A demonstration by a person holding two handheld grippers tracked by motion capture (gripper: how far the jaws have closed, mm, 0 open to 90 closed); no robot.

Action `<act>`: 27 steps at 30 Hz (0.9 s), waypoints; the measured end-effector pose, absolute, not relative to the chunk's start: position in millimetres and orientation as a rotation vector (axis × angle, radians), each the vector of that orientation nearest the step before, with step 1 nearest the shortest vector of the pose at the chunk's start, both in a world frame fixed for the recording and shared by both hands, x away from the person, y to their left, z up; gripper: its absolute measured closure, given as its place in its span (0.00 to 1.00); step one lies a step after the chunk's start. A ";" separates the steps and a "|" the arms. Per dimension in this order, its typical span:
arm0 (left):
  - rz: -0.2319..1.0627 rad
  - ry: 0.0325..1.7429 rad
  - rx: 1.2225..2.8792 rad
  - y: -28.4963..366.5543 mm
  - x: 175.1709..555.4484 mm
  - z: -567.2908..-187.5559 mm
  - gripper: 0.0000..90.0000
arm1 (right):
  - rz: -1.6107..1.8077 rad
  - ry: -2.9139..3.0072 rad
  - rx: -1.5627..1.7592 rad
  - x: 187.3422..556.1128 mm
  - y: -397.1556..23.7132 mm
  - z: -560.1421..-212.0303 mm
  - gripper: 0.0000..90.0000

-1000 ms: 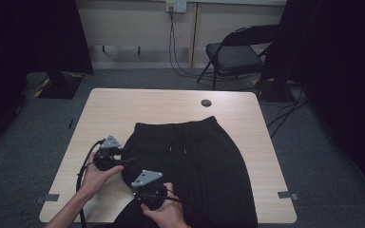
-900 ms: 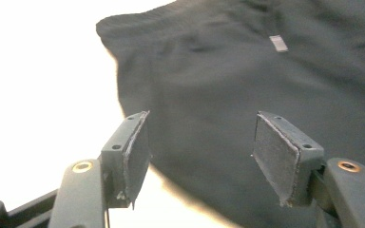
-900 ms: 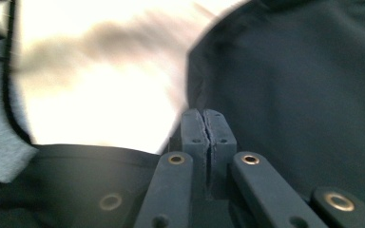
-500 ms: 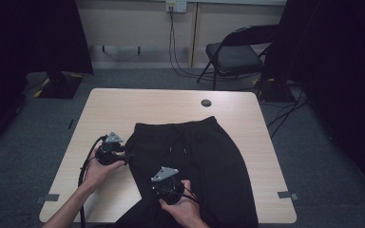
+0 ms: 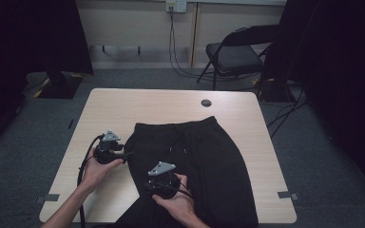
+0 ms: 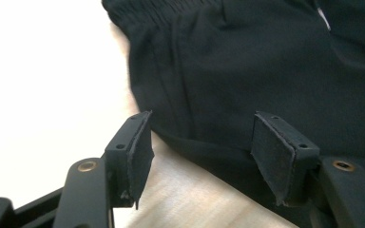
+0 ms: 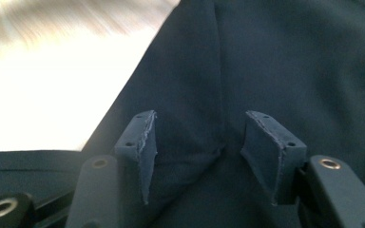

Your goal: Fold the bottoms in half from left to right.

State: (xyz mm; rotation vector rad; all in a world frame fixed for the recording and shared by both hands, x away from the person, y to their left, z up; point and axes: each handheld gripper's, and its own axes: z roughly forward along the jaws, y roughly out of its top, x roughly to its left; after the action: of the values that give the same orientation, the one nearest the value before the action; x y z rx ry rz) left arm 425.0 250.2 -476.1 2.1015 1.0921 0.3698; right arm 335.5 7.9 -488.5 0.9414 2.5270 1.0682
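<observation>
A black pair of trousers [image 5: 209, 156] lies flat on the light wooden table [image 5: 138, 107], waistband at the far end. My left gripper [image 5: 125, 154] rests at the garment's left edge. In the left gripper view it [image 6: 202, 130] is open, its jaws having just widened slightly, with the trousers' side edge [image 6: 204, 147] lying loose between the pads. My right gripper [image 5: 158, 186] hovers low over the left leg. Its jaws [image 7: 197, 128] have just been opening and now stand open around a raised fold of black cloth [image 7: 190, 142], with the pads [image 7: 266, 147] off it.
A round cable hole [image 5: 206, 102] sits near the table's far edge. A folding chair [image 5: 237, 52] and cables stand on the floor beyond. Bare tabletop lies left of the trousers [image 6: 43, 85] and along the far side.
My right gripper has shifted to the right over the trousers' left leg. The left gripper has stayed at the garment's left edge.
</observation>
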 end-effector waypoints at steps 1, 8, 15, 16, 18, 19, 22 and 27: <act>0.377 1.096 2.098 250.6 425.4 -476.1 0.43 | 1.048 2.535 0.948 339.1 7.5 -491.3 0.47; 0.370 1.094 2.116 247.7 437.2 -471.9 0.41 | 1.086 2.568 0.876 326.4 13.5 -491.4 0.66; 0.401 1.132 2.025 243.1 456.6 -472.5 0.39 | 1.156 2.644 0.856 325.9 16.0 -490.2 0.98; 0.400 1.139 2.012 242.5 458.8 -473.6 0.39 | 1.153 2.646 0.839 325.5 16.5 -489.8 0.98; 0.411 1.148 2.021 240.3 462.5 -479.1 0.37 | 1.184 2.660 0.827 324.0 16.6 -488.7 0.99; 0.411 1.170 2.046 239.4 466.4 -486.1 0.36 | 1.178 2.665 0.805 322.3 17.4 -488.4 0.99; 0.411 1.181 2.036 240.2 468.3 -489.5 0.36 | 1.193 2.671 0.799 319.1 16.7 -487.1 0.99; 0.432 1.147 2.020 239.4 469.2 -489.4 0.42 | 1.206 2.673 0.757 313.5 16.8 -480.7 0.99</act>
State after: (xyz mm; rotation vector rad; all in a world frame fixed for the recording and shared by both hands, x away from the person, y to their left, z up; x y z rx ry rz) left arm 469.2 239.4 -489.4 2.0196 1.1475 0.4320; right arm 313.5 16.8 -480.7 0.7568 2.6729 1.2056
